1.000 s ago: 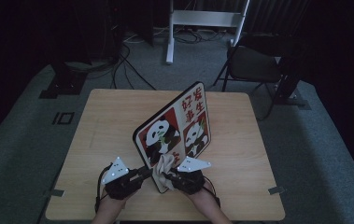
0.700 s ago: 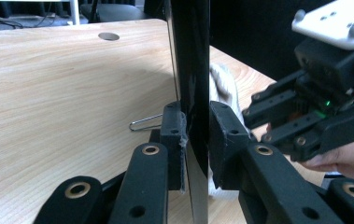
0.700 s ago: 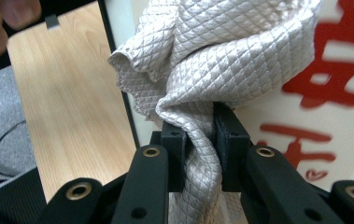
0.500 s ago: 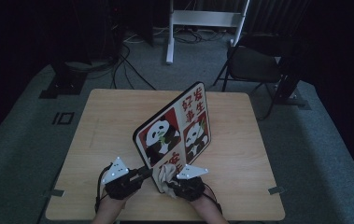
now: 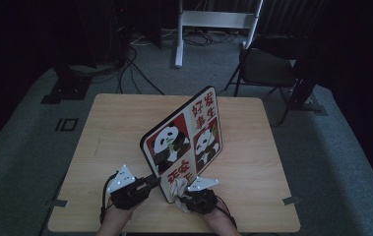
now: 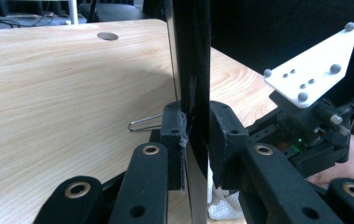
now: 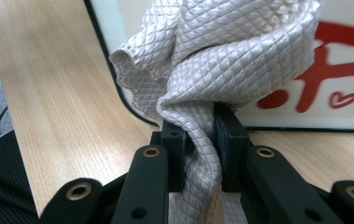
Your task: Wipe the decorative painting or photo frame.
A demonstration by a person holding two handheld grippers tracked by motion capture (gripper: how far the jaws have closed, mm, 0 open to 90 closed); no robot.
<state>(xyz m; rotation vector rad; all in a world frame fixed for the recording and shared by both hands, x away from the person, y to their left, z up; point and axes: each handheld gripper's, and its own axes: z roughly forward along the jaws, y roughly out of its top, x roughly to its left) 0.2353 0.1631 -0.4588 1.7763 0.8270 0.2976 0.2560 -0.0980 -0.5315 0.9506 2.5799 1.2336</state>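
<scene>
Left gripper (image 6: 194, 140): fingers pinching black-edged panda picture board (image 5: 186, 140) upright on wooden bench (image 5: 105, 128).
Right gripper (image 7: 198, 140): fingers pinching quilted white cloth (image 7: 221, 60), apparently wiping.
Risk: board twisting loose, toppling.

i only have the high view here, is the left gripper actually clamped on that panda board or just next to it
Observer: Clamped. In the left gripper view the left gripper has both pads pressed on the panda board, which stands on edge between them.
Operator: and the white thing at the right gripper, what is it
Observer: A cloth with a quilted diamond weave. The right gripper is shut on a bunched fold of it.
Operator: is the cloth against the board
Observer: It sits bunched right in front of the board's printed face by the red characters; I cannot tell whether it touches.
Operator: anything else on the table near the left jaws
Observer: A wire clip lies on the table beside the board's left face.
</scene>
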